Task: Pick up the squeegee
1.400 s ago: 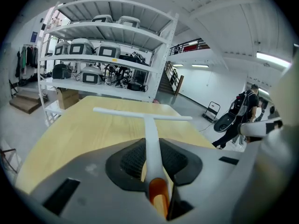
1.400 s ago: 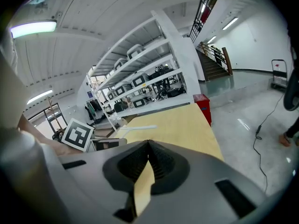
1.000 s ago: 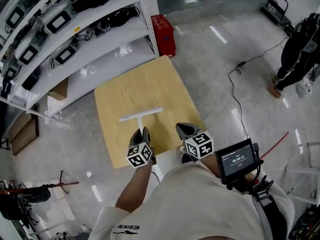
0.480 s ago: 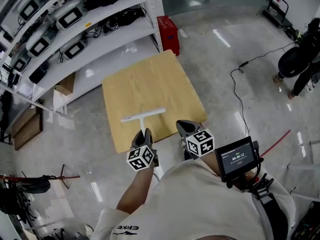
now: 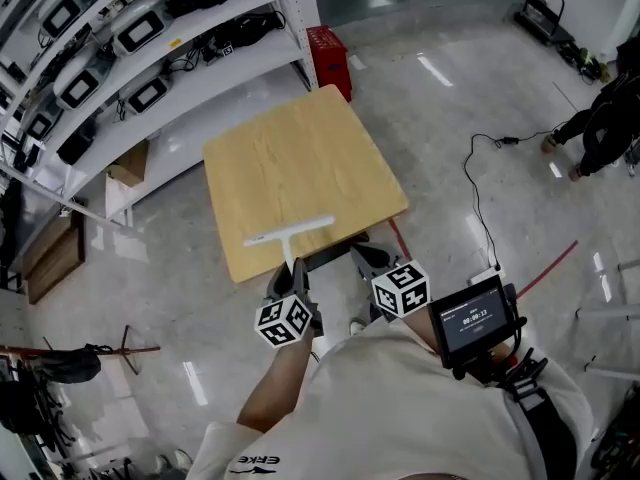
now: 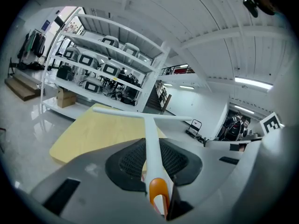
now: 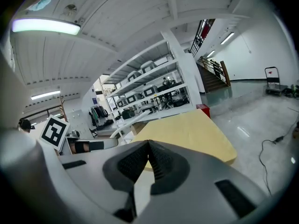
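- what did the squeegee (image 5: 287, 232) (image 6: 150, 143) look like from your end?
- i saw a slim white t: a long straight handle with an orange tip (image 6: 158, 189) at its butt, and a narrow crossbar blade at the far end.
- and where was it?
- in the left gripper (image 5: 290, 273), pinched by the handle close to the orange end. the handle pointed away from me and the blade ran crosswise ahead of the jaws, roughly level. the blade sat over the near edge of the wooden table (image 5: 300, 158).
- touching the top?
- it looked lifted clear, from the left gripper view.
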The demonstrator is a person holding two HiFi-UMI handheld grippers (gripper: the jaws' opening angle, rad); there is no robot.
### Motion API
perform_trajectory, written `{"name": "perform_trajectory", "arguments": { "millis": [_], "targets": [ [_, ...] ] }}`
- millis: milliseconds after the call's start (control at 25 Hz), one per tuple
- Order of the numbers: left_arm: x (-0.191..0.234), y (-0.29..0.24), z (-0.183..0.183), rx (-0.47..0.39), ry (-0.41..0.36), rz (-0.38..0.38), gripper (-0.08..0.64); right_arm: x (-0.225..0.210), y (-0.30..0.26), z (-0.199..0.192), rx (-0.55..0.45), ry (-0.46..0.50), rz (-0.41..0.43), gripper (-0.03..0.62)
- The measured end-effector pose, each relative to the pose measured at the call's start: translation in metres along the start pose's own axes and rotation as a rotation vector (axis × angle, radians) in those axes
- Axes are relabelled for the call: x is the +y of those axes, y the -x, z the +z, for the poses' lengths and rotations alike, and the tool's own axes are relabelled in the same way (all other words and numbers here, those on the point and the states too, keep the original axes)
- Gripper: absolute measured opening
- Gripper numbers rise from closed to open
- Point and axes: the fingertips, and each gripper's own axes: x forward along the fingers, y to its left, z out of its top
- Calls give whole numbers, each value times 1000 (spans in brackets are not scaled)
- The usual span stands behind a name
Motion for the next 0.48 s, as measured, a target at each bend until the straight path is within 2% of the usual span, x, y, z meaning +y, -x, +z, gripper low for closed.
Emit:
{"name": "perform_trajectory", "arguments": {
  "millis": [240,480],
  "targets": [
    [-16,26,-4,-2,7,-28,81,17,26,-4,-10,-2,-11,3],
    [-60,34,-12,-15,20,-30,81,1,67,2,-15,10,4,3]
  ]
}}
